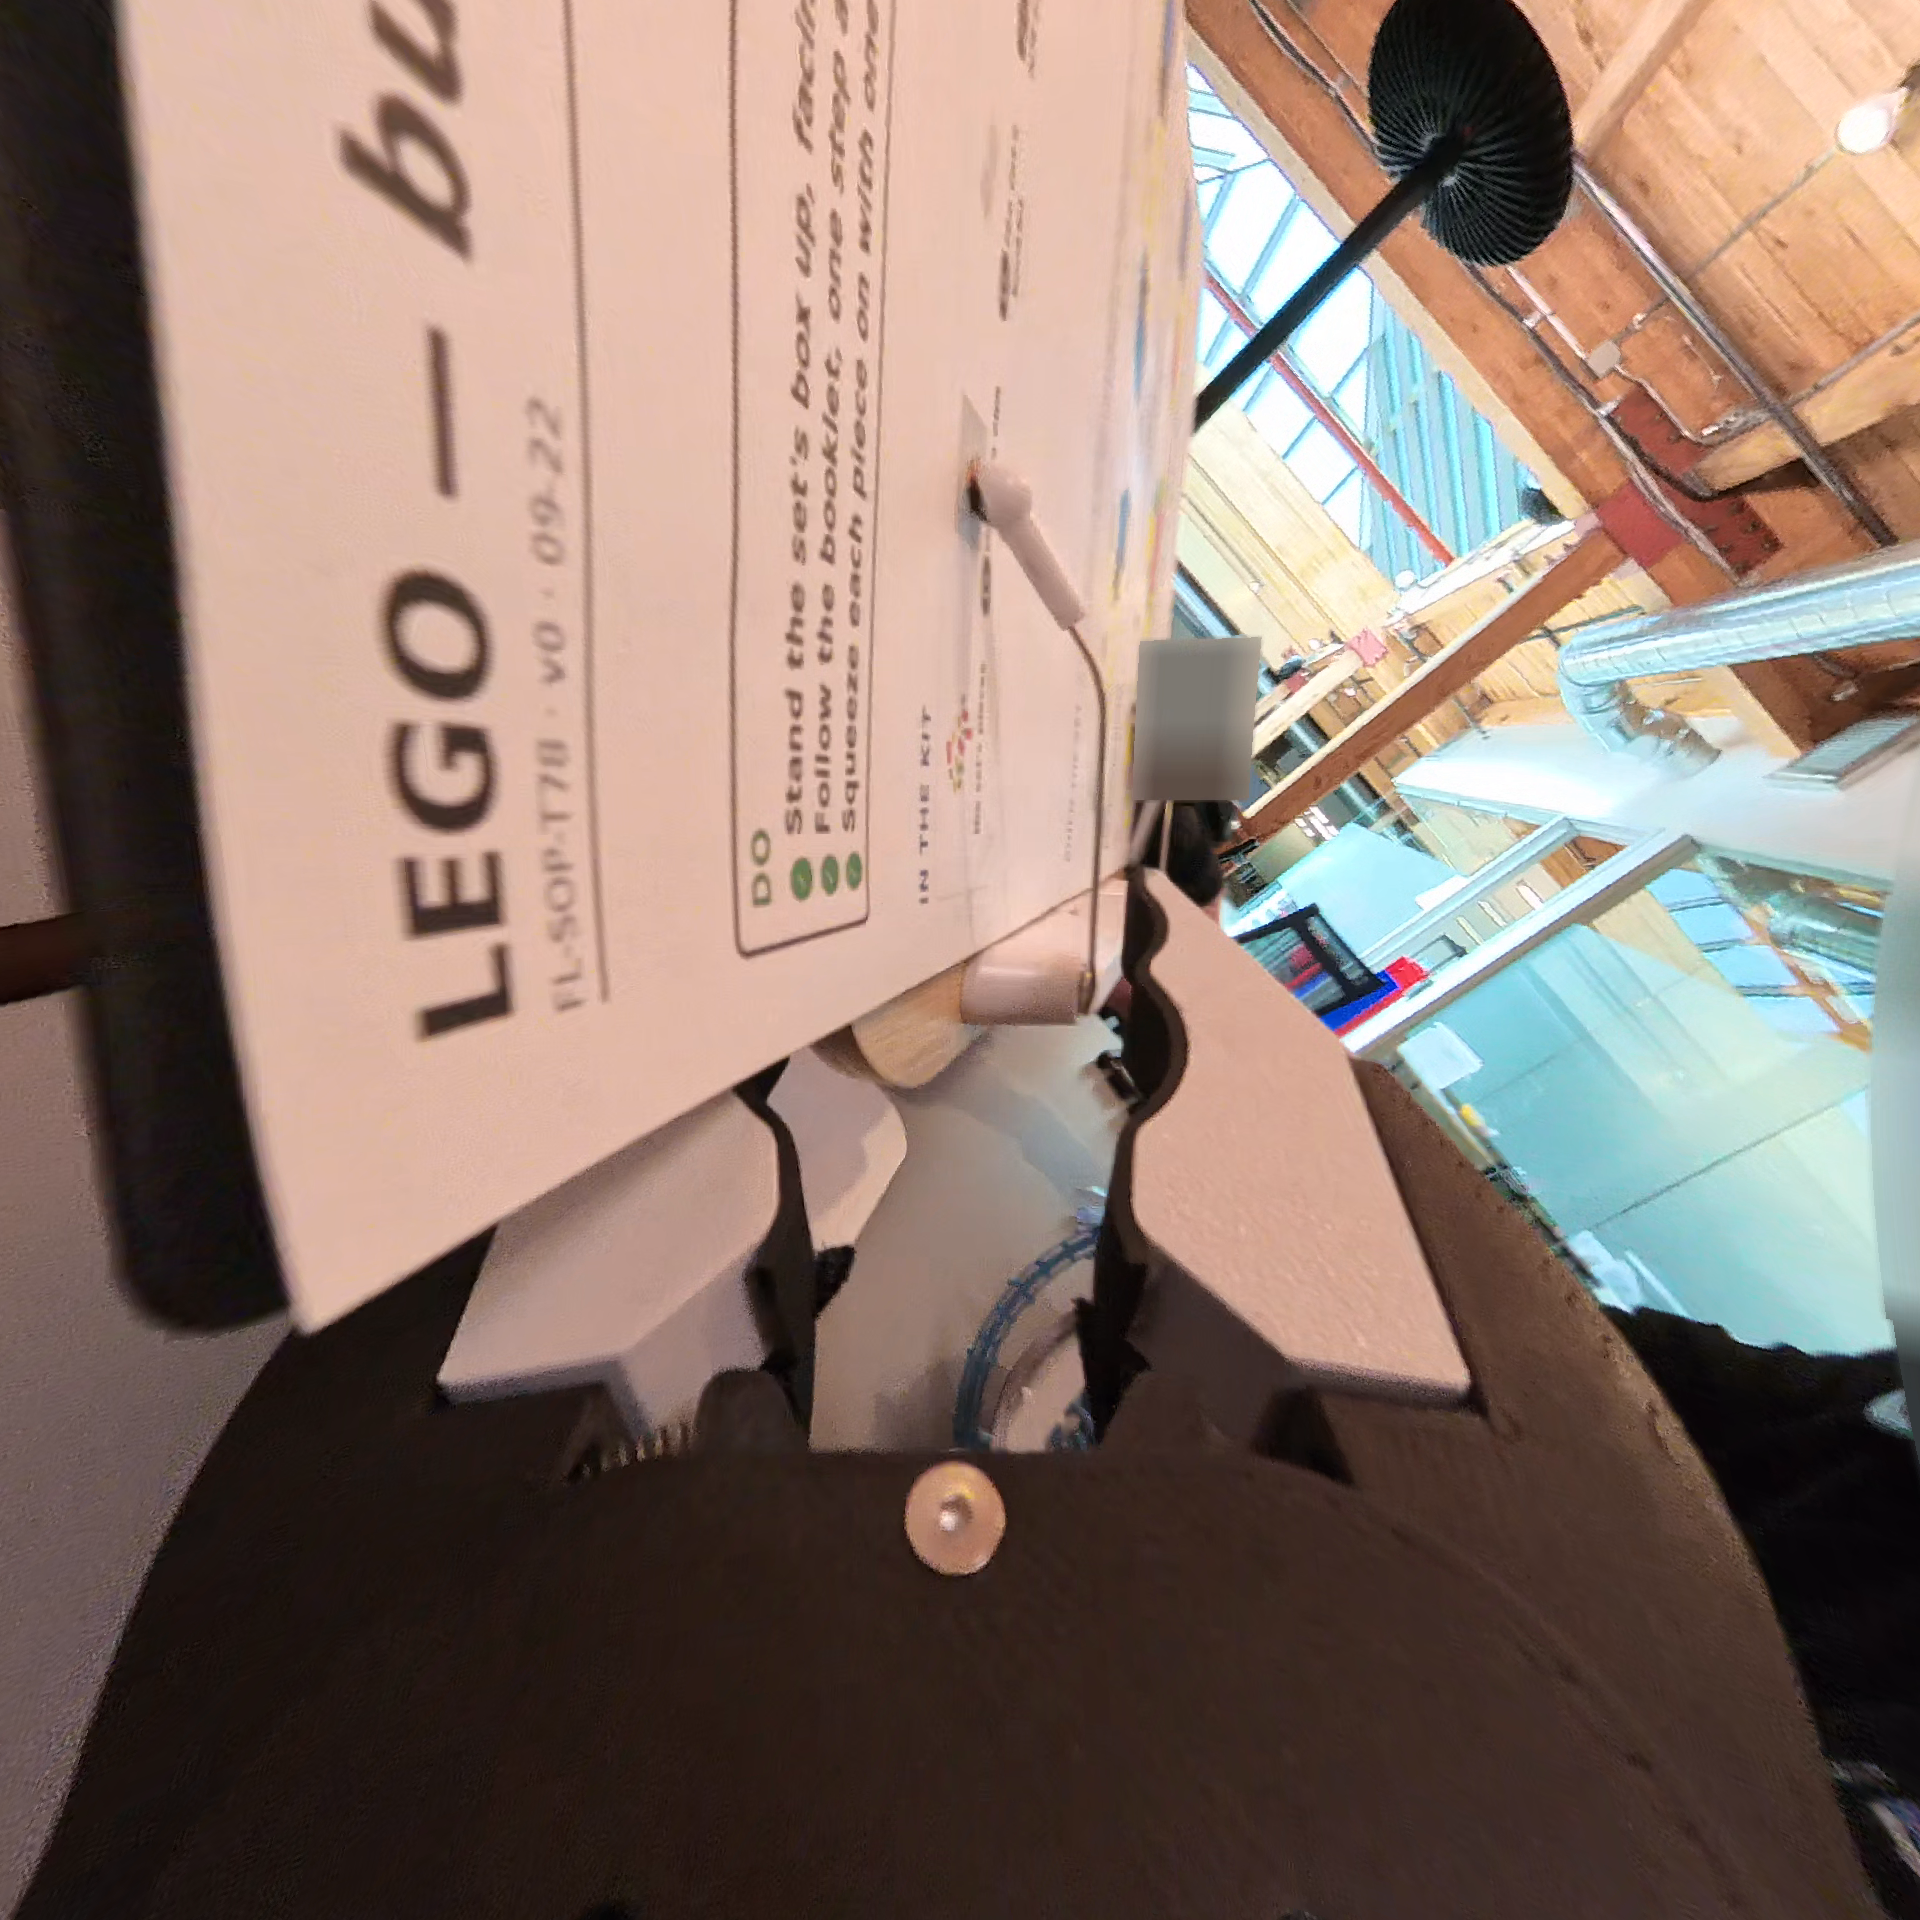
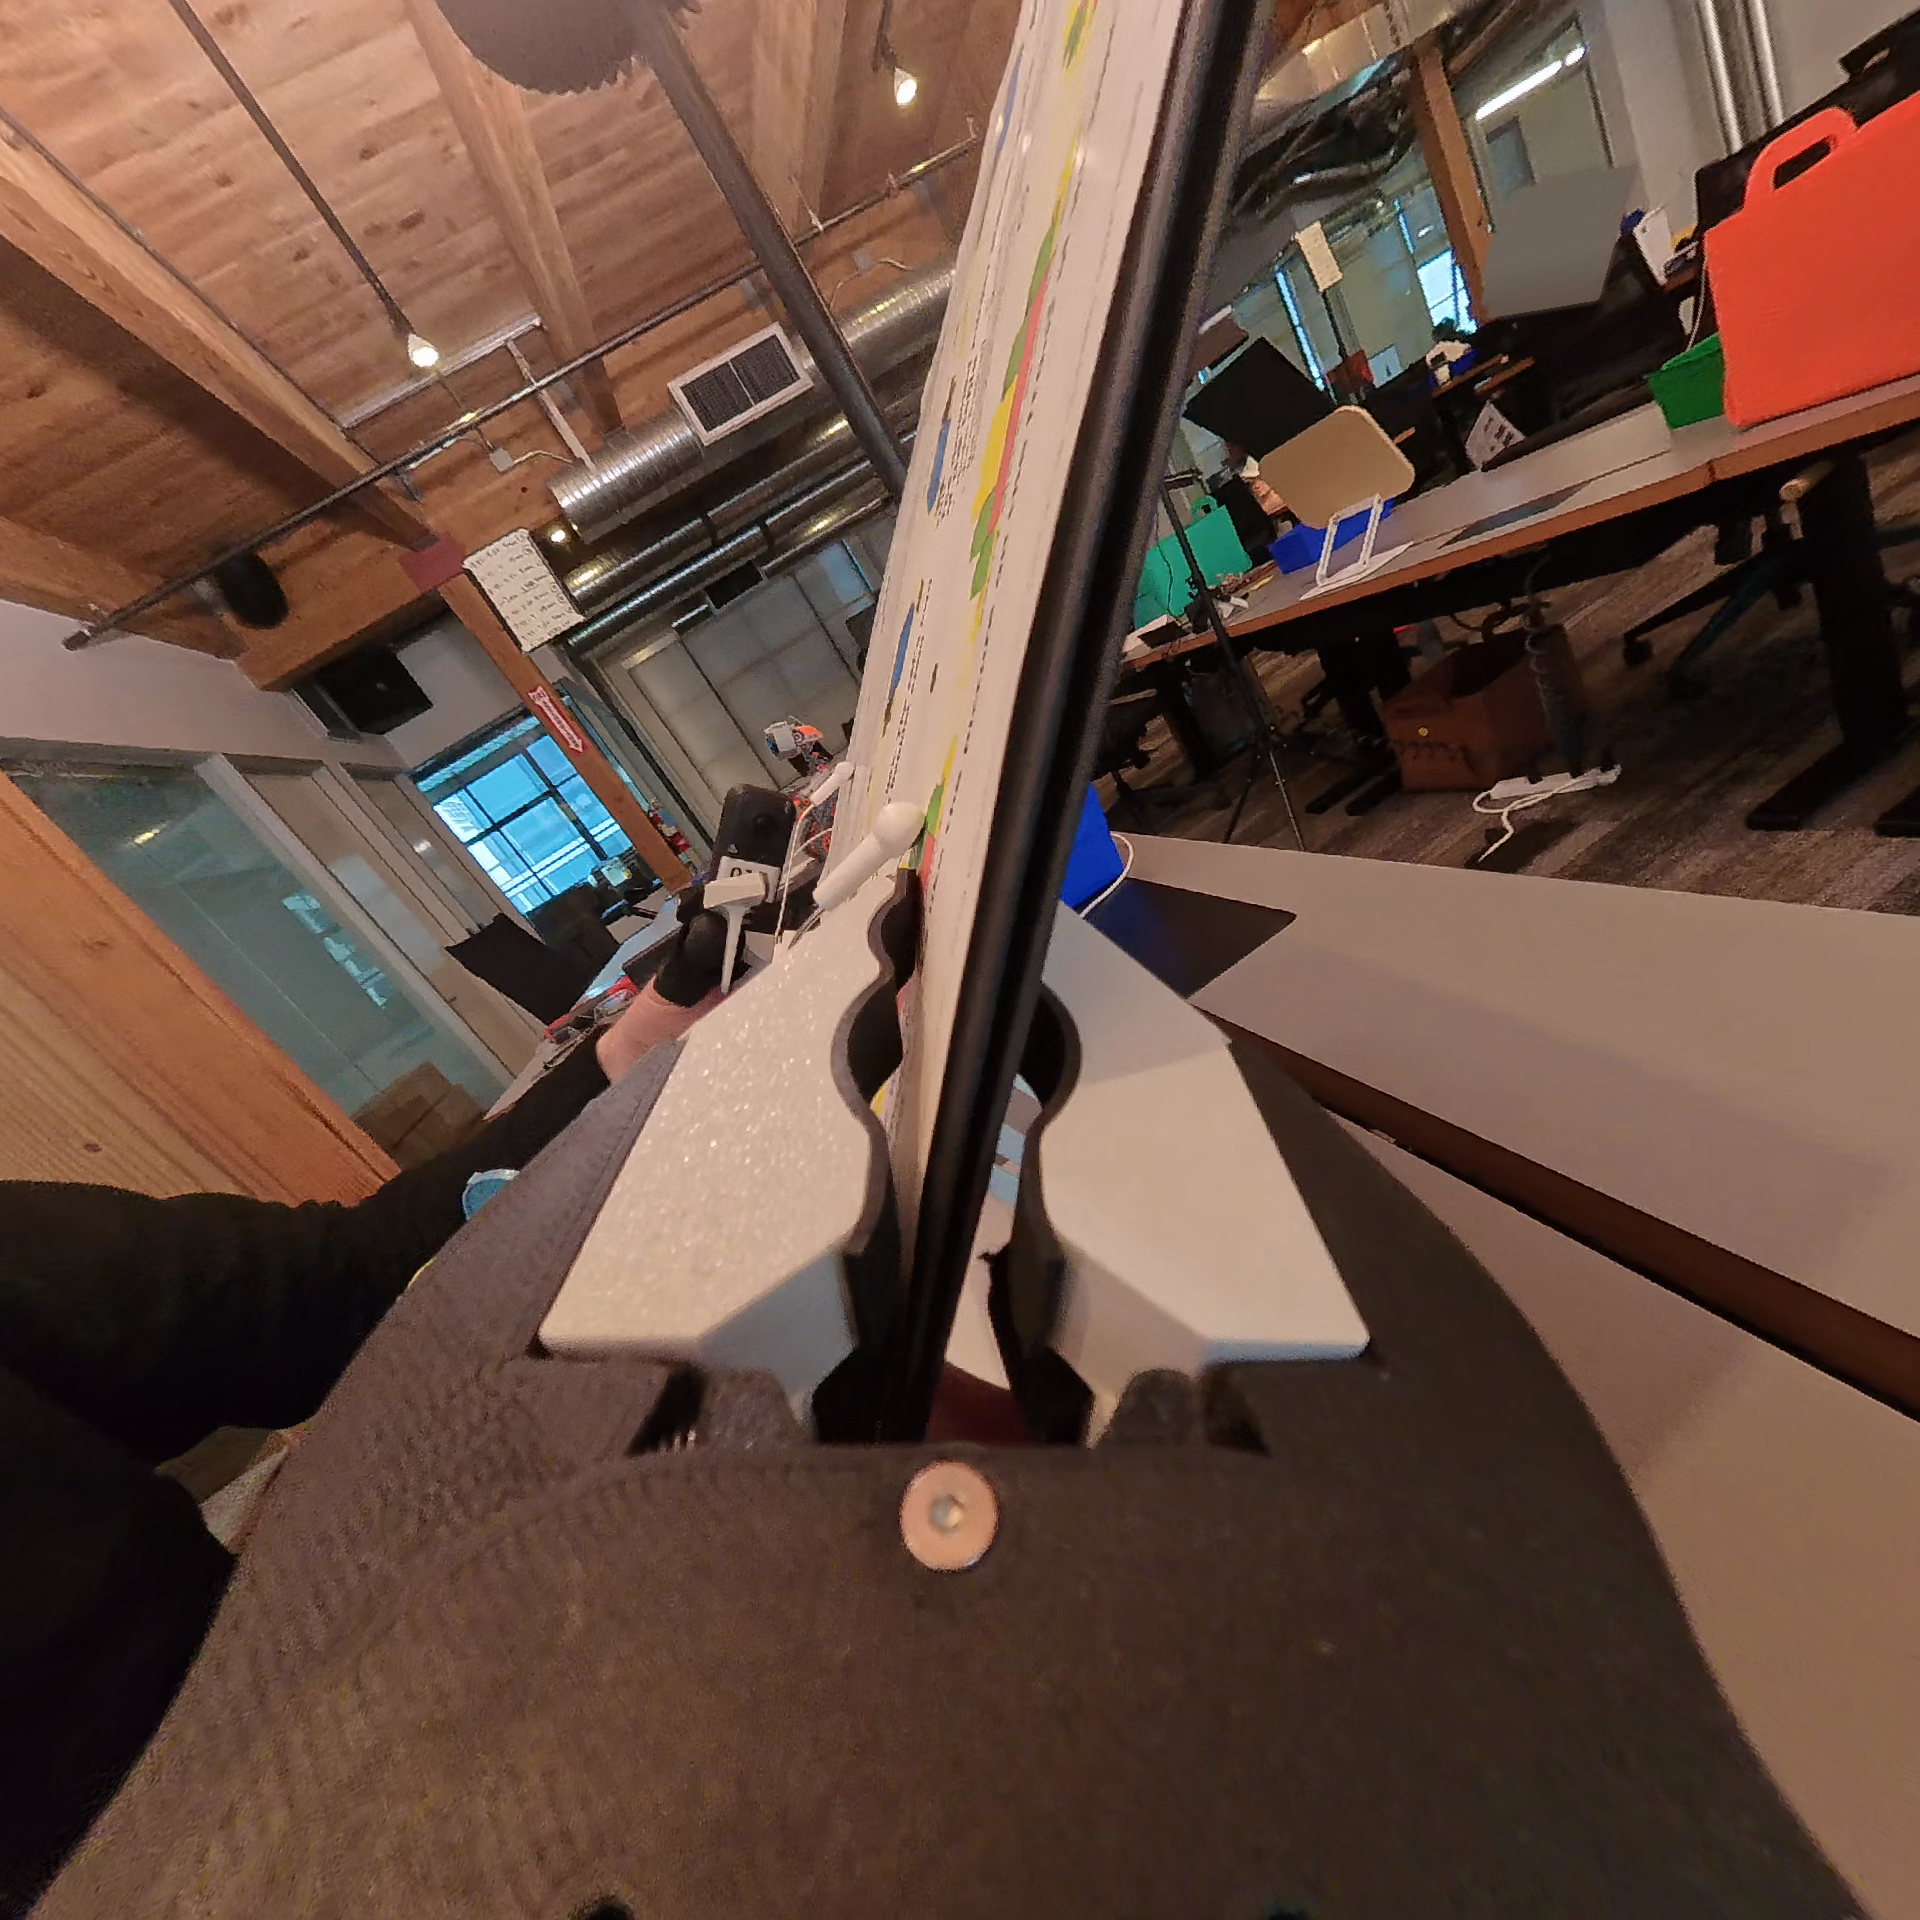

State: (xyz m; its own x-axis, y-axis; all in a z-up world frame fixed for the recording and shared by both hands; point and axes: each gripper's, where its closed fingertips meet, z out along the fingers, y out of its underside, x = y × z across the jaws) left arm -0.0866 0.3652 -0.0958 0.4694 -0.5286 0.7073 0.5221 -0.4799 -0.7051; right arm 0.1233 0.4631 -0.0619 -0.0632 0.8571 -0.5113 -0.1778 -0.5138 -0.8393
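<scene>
Both wrist cams tilt up toward the timber ceiling (image 2: 312, 208), very close to the printed board (image 1: 623, 520). Left looks across its printed face, rolled sideways; right looks along its black edge. Shared: board, ceiling, silver ducts (image 1: 1714, 634).

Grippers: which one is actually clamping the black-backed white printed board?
The right gripper: its fingers pinch the edge of the black-backed white printed board. On the left gripper the fingers stand apart, the board only overlapping one.
</scene>
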